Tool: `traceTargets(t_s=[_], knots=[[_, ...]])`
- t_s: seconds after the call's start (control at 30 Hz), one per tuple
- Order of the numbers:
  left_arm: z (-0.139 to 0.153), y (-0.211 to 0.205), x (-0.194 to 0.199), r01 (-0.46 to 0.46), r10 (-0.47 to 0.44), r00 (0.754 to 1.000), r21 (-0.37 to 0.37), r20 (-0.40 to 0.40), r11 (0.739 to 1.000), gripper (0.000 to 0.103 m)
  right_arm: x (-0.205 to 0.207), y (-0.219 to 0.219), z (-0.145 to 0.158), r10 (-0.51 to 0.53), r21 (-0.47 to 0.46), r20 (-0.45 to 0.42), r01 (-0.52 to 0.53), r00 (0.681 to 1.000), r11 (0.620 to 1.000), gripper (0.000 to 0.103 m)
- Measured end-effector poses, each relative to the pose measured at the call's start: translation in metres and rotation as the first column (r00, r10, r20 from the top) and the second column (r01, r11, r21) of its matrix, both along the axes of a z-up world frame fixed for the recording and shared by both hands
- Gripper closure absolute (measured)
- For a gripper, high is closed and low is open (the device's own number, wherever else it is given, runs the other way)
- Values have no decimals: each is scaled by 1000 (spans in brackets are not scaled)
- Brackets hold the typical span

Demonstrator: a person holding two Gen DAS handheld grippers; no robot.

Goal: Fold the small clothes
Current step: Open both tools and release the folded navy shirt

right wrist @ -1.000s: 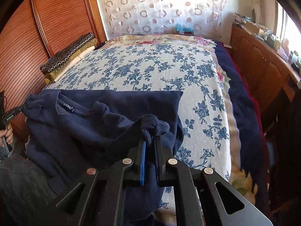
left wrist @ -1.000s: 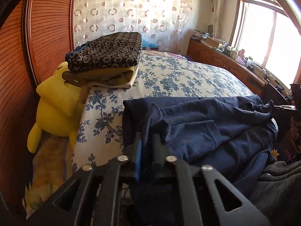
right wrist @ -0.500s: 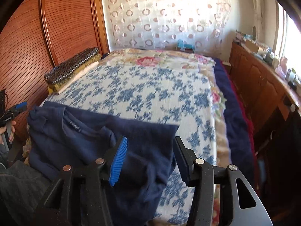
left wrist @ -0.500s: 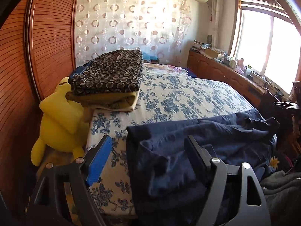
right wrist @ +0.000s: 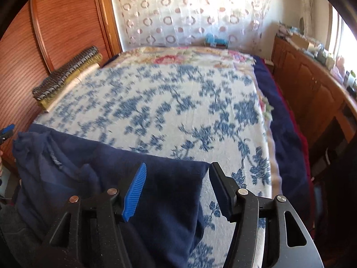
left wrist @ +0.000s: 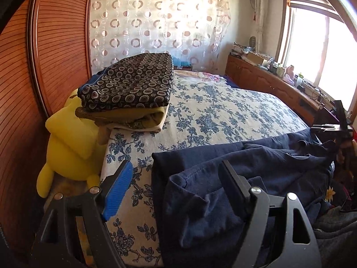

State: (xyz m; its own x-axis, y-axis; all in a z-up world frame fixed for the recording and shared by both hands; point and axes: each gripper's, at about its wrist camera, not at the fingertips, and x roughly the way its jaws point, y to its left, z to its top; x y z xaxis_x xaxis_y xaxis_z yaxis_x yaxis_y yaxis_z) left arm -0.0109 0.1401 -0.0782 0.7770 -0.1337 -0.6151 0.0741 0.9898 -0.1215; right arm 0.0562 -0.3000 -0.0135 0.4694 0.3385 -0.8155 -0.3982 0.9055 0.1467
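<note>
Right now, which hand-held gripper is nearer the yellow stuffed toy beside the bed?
The left hand-held gripper. It hangs over the bed's near corner, with the stuffed toy just beyond its blue pad. The right hand-held gripper is at the navy sweater's far edge, across the garment.

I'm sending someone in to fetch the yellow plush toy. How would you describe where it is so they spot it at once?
Start at the bed with the blue-flowered cover and go to the side along the reddish slatted wardrobe. The yellow plush toy sits wedged in that gap, just below the stack of folded fabrics. It is the only bright yellow, rounded thing there.
</note>
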Motion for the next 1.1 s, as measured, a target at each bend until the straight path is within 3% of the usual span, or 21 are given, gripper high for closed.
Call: traceTargets(t_s=[0.27,0.5,0.67,0.77,0.9,1.1], knots=[[-2,9,32,8,-8,999,-8,-35,1000,23,20,3,-33,-30,15,-50,31,998,999,42],[-12,16,71,46,-48,992,-14,-119,999,23,13,1,-36,-30,28,-9,30,1000,999,39],[-30,16,77,48,-53,981,-32,-188,998,24,7,-2,-38,-31,34,9,31,999,999,38],[-36,15,75,59,-65,977,-40,-204,997,32,6,-3,-38,-30,35,12,30,999,999,38],[-42,17,75,45,-59,976,-67,-211,997,51,6,-3,-38,-30,34,11,29,999,999,38],[-44,19,75,52,-73,974,-101,-217,993,61,6,-2,-38,-30,30,12,29,999,999,38]])
